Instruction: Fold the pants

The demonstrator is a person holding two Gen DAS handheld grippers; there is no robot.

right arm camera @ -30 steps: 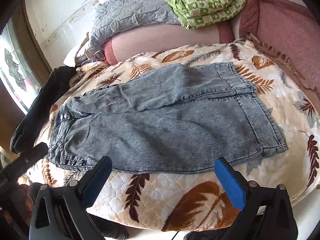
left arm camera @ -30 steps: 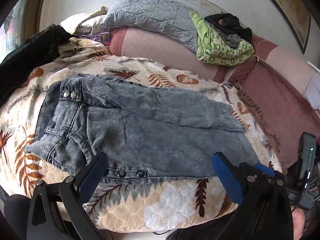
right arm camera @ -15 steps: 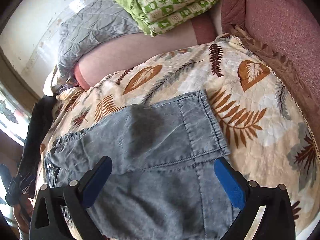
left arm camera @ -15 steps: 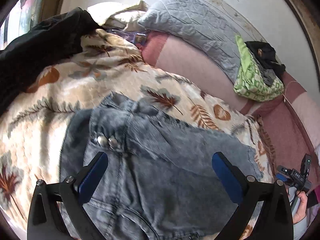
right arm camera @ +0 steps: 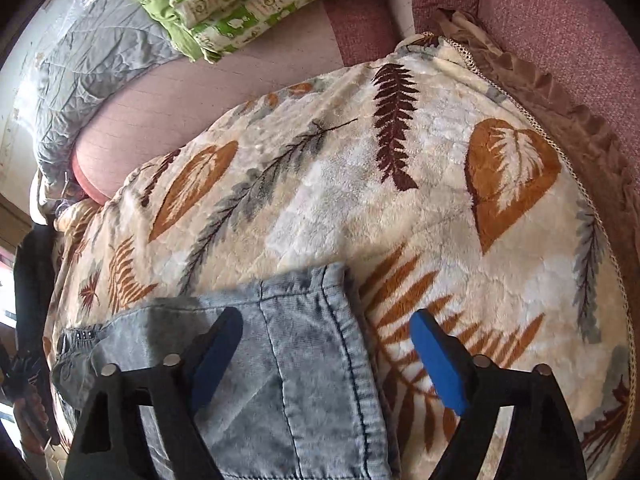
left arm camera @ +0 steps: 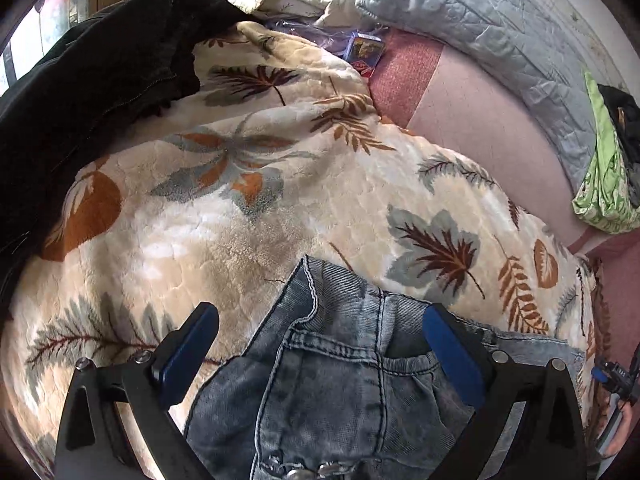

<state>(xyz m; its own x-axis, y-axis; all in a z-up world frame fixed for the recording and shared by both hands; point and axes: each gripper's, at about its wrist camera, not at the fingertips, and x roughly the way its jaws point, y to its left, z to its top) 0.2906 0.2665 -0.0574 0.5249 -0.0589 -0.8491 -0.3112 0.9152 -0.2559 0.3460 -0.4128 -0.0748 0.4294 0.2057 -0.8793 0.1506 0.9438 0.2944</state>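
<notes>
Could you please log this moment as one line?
stage: reaching | left tongs: open over waistband of grey denim pants | right tongs: closing, straddling hem corner, not yet pinched | surface: leaf-print plush blanket

A cream leaf-print blanket (left arm camera: 280,208) covers the bed. At twelve o'clock a pink bolster (left arm camera: 480,128) lies under a grey quilt (left arm camera: 500,20); a green cloth (right arm camera: 240,4) sits folded there. Daylight enters a window (left arm camera: 24,40) at ten o'clock.

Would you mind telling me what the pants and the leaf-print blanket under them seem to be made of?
The pants look like grey stone-washed denim: mottled fading, fine ribbed weave, thick topstitched seams and metal snaps at the waist. The leaf-print blanket looks like plush fleece, probably synthetic: short fuzzy pile with a soft sheen and embossed puckering.
</notes>
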